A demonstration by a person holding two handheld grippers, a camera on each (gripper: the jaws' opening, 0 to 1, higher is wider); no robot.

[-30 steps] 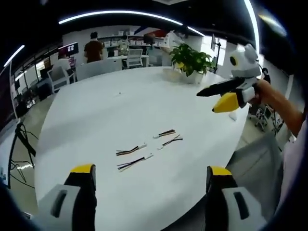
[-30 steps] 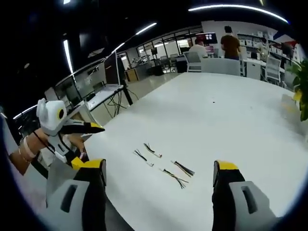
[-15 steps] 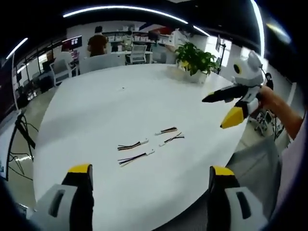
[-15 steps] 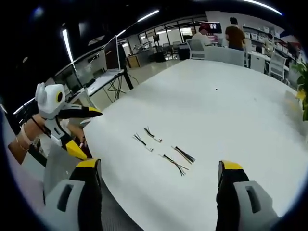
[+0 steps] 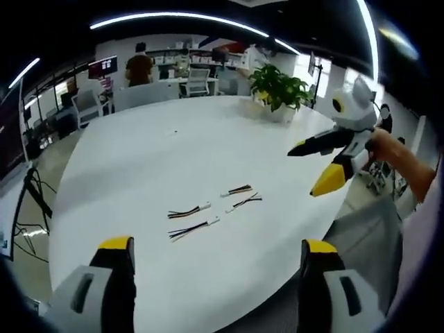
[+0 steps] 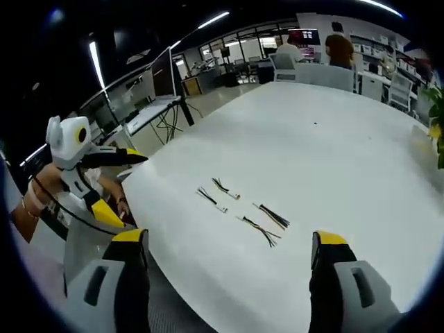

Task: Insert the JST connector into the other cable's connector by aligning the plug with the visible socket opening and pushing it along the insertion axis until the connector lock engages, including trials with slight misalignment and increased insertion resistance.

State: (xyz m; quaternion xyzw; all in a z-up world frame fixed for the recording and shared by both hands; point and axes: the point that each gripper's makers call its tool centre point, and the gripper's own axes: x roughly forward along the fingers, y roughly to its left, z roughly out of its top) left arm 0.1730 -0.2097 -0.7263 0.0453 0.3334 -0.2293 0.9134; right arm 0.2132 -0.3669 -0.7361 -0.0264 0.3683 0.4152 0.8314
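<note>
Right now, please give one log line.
tongs left: open | tongs right: open | four cables on table, untouched

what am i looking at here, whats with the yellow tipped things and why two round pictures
There is no robot here: a person holds a two-jaw hand gripper in each hand, and a fisheye camera rides on each gripper. That is why you get two round pictures, each looking forward along its own yellow-tipped jaws.

In the left gripper view, the left gripper has its jaws wide apart at the bottom, holding nothing. The right gripper comes in from the right, held in the person's hand.

In the right gripper view, the right gripper's own jaws stand open too, and the left gripper shows at the left.

On the white round table lie four short cables with small connectors, in two pairs. None is picked up yet. A potted plant stands at the far edge, and people are at desks beyond.
</note>
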